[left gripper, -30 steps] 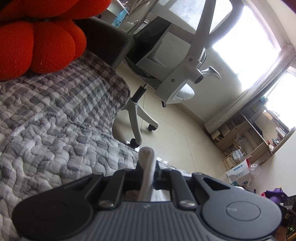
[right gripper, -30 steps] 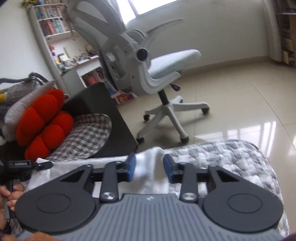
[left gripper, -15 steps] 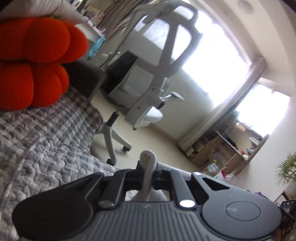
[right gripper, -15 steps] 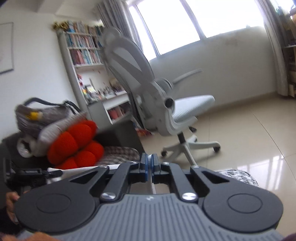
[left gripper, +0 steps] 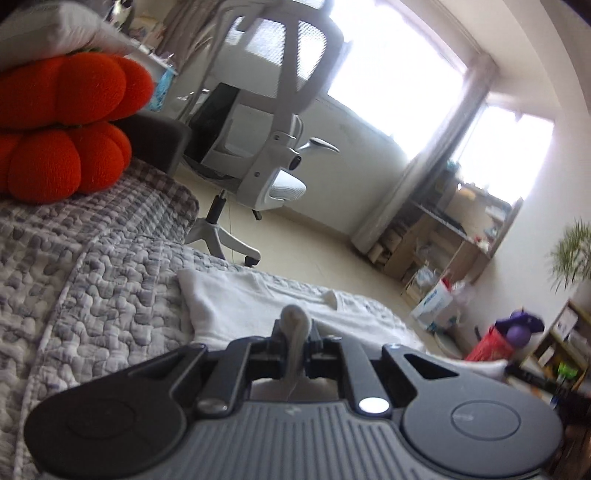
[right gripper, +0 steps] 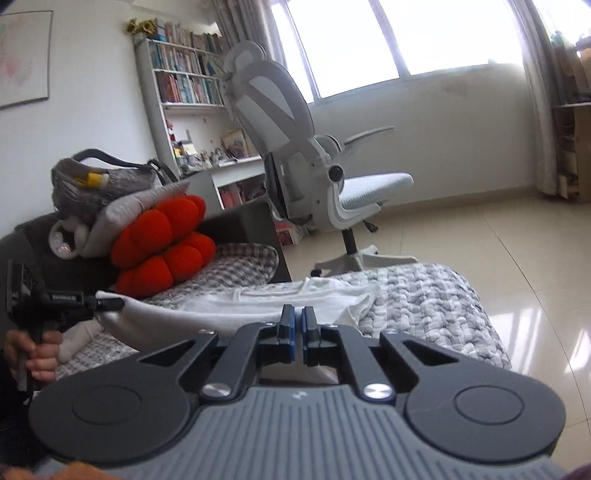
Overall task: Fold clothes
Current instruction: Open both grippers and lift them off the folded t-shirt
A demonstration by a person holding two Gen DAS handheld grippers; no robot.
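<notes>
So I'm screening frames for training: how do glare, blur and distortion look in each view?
Left wrist: the windows blow out to white, the right edge by the plant smears, and the whole scene tilts. Right wrist: window also overexposed, glare patches on the floor, fisheye bending at the edges, but the chair and shirt read clearly.

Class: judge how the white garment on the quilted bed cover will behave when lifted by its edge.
Probably floppy: the white garment sags and wrinkles on the quilted cover. Likely light, since a thin pinch in the left gripper holds a fold. It would likely drape rather than keep shape.
</notes>
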